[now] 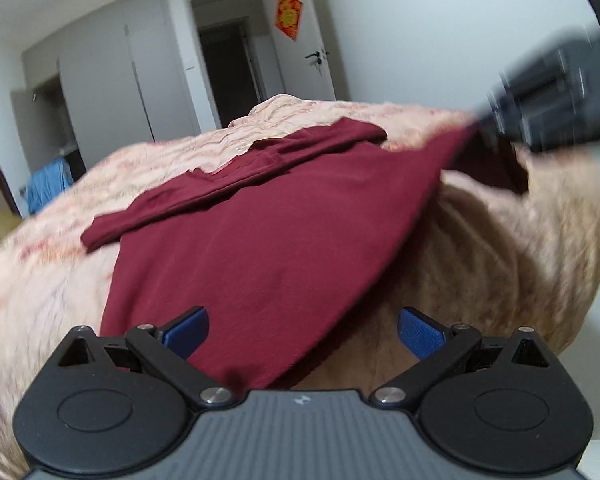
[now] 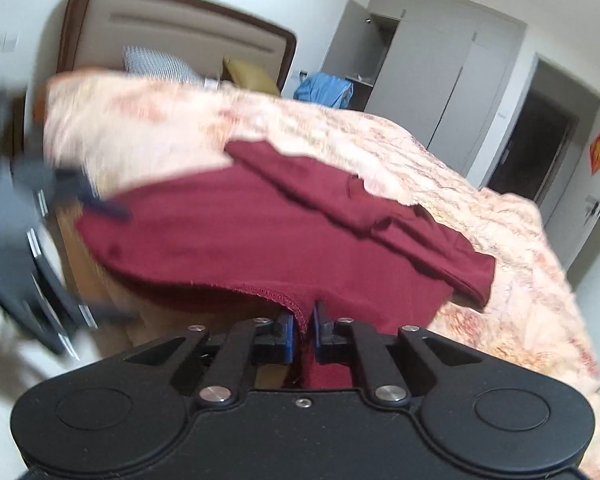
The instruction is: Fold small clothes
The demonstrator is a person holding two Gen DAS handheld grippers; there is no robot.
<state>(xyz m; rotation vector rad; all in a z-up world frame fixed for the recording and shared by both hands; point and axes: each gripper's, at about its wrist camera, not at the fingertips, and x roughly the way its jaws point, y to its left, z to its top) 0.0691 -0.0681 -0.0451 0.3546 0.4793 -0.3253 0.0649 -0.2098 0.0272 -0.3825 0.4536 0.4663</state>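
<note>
The right gripper (image 2: 304,326) is pinching the stitched hem of the maroon garment (image 2: 260,232), while the left gripper (image 1: 302,330) is hovering with jaws spread wide over the cloth lying across the peach quilted bedspread (image 1: 60,240), wardrobe (image 1: 112,80) standing beyond

The right gripper (image 2: 305,330) pinches the stitched hem of a dark red garment (image 2: 260,236) between its blue pads. The garment lies spread on a bed (image 2: 460,184) with a peach patterned cover; the left gripper (image 2: 100,204), blurred, is at its far corner.
</note>
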